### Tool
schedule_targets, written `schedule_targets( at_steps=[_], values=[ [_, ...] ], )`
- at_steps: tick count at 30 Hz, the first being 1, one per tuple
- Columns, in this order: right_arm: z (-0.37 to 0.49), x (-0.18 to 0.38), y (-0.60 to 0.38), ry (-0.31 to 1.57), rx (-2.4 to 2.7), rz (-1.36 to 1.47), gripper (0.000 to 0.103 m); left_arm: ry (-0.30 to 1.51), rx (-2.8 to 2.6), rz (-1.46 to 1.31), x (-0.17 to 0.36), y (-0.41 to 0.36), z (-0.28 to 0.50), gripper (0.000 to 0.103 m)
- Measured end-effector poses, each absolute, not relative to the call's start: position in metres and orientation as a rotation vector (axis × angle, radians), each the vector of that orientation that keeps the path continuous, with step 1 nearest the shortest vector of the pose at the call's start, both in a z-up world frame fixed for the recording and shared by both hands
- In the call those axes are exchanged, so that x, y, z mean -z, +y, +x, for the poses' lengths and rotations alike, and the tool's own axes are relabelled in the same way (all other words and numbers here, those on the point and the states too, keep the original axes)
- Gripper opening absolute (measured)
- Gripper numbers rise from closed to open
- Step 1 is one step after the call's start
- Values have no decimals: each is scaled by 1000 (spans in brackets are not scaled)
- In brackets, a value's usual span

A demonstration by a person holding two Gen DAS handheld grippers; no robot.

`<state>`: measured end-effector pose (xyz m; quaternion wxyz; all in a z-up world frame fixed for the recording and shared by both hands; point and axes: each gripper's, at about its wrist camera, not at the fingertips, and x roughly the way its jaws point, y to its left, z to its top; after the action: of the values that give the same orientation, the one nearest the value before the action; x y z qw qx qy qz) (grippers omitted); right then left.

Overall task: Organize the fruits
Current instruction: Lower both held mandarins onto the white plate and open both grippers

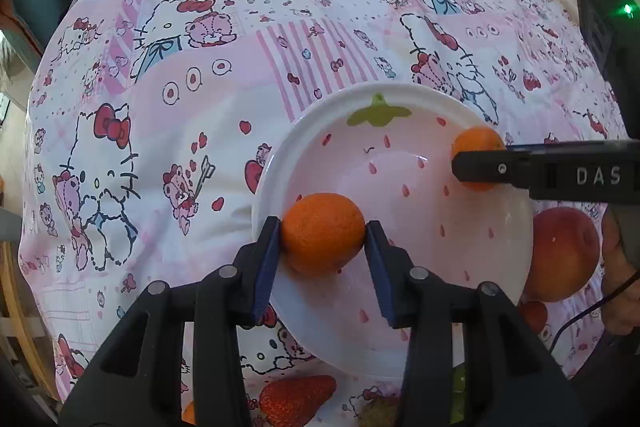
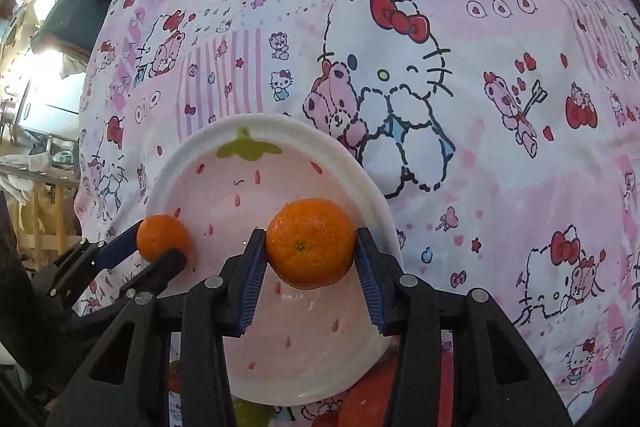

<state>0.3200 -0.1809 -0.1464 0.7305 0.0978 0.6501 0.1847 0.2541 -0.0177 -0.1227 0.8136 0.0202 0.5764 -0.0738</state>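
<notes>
oranges, two of them, hang over one plate (image 1: 280, 163), each clamped in a claw. the left claw (image 1: 323, 233) grips its orange (image 1: 322, 231) between blue pads (image 1: 267, 267), above the plate's left side and partly over its rim. across the plate, toward its right rim, the right claw (image 2: 310, 245) pinches the second orange (image 2: 310, 243), again with pads pressed on both flanks; whether either fruit touches the plate cannot be told. in the left wrist view the right claw comes in from the right edge as a black bar across that orange, and in the right wrist view the left claw shows at the left with its own fruit. the plate is white-rimmed, pink inside, painted as a strawberry with a green leaf at the far edge and red drops, and its middle is bare between the two fruits. it sits on a pink and white cartoon-cat cloth (image 1: 160, 155) that covers the whole surface and lies a little rumpled. just right of the plate in the left wrist view lies a peach (image 1: 564, 255), with a hand (image 1: 620, 279) and a thin cable beyond it. near the plate's close edge sit a strawberry (image 1: 296, 401) and something green, half hidden by the claw. to the left, far and right of the plate the cloth is open. at the far left the cloth drops off beside wooden rails and dim clutter, and dark cloth lies along the back edge.
</notes>
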Motion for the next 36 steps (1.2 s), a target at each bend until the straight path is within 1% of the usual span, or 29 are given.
schedule_targets(
  at_steps=[8, 9, 11, 13, 14, 15, 17, 18, 31, 36],
  values=[
    [324, 148, -182, 1459, -408, 257, 48, 1252, 161, 6, 122, -15, 255, 39],
    [323, 148, -183, 1460, -411, 262, 53, 1252, 161, 9, 122, -15, 254, 40],
    [323, 146, -184, 1449, -422, 283, 58, 1255, 163, 15, 122, -16, 254, 40],
    [323, 141, -184, 1430, -424, 279, 60, 1262, 170, 4, 123, -16, 254, 40],
    [323, 139, -185, 1423, -425, 275, 65, 1265, 175, 0, 123, -16, 255, 43],
    [324, 138, -185, 1419, -425, 276, 68, 1269, 180, 2, 123, -17, 256, 51],
    [324, 136, -186, 1412, -426, 283, 69, 1251, 194, -16, 119, -17, 255, 61],
    [324, 135, -187, 1410, -427, 282, 69, 1238, 183, -14, 117, -17, 254, 63],
    [323, 120, -197, 1362, -432, 301, 71, 1160, 163, -30, 96, -13, 250, 63],
    [318, 105, -200, 1318, -440, 319, 71, 1107, 141, -26, 81, -12, 245, 63]
  ],
)
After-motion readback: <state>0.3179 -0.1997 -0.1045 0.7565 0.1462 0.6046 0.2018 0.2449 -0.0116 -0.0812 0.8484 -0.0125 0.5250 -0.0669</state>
